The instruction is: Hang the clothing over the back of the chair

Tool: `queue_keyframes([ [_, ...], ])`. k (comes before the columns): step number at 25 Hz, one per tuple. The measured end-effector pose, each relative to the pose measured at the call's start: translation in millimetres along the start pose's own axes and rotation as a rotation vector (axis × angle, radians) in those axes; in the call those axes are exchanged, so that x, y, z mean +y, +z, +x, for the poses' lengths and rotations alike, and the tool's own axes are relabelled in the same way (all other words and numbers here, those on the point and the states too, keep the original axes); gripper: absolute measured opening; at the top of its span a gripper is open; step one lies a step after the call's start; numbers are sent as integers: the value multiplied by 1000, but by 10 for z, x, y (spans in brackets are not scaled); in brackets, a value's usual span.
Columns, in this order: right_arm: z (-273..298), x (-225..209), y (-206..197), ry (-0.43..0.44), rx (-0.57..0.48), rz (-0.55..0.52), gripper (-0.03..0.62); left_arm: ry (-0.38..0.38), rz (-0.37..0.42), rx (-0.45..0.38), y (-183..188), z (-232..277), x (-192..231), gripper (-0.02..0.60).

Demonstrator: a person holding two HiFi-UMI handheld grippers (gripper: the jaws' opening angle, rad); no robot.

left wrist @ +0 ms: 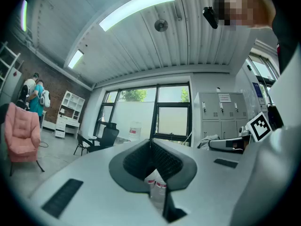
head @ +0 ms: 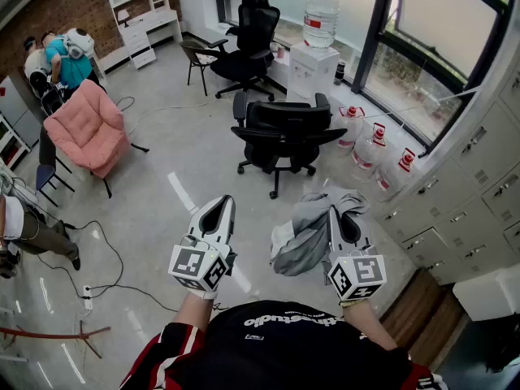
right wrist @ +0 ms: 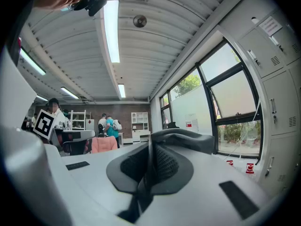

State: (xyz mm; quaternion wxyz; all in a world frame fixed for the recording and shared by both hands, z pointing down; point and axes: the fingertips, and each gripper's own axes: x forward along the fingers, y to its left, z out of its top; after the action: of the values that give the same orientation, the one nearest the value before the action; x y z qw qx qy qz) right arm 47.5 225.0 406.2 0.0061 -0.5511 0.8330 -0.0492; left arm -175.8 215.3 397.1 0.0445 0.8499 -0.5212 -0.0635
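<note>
In the head view, a grey piece of clothing (head: pixel 307 236) hangs bunched from my right gripper (head: pixel 335 211), which is shut on it. In the right gripper view, the grey fabric (right wrist: pixel 188 139) folds over the closed jaws of the right gripper (right wrist: pixel 151 144). My left gripper (head: pixel 219 207) is held level beside it, shut and empty. In its own view the left gripper (left wrist: pixel 150 145) has its jaws together with nothing in them. A black office chair (head: pixel 280 132) stands on the floor ahead of both grippers, its back facing me.
A second black office chair (head: pixel 248 43) and a small side chair stand farther back. A pink armchair (head: pixel 85 128) is at the left, with cables (head: pixel 97 242) on the floor. A water dispenser (head: pixel 317 47), water bottles (head: pixel 374 145) and grey lockers (head: pixel 479 177) line the right.
</note>
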Motion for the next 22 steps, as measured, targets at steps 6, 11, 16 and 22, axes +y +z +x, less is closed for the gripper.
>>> queue_keyframes([
  [6,38,92,29,12,0,-4,21,-2,3,1,32,-9,35,26],
  [11,33,69,6,16,-3,-4,21,-4,5,4,4,-1,7,26],
  [16,14,30,43,12,-19,12,21,-10,3,3,27,11,-16,26],
  [22,-46,-55,65,2,-16,15,21,-23,0,8,14,16,-123,26],
])
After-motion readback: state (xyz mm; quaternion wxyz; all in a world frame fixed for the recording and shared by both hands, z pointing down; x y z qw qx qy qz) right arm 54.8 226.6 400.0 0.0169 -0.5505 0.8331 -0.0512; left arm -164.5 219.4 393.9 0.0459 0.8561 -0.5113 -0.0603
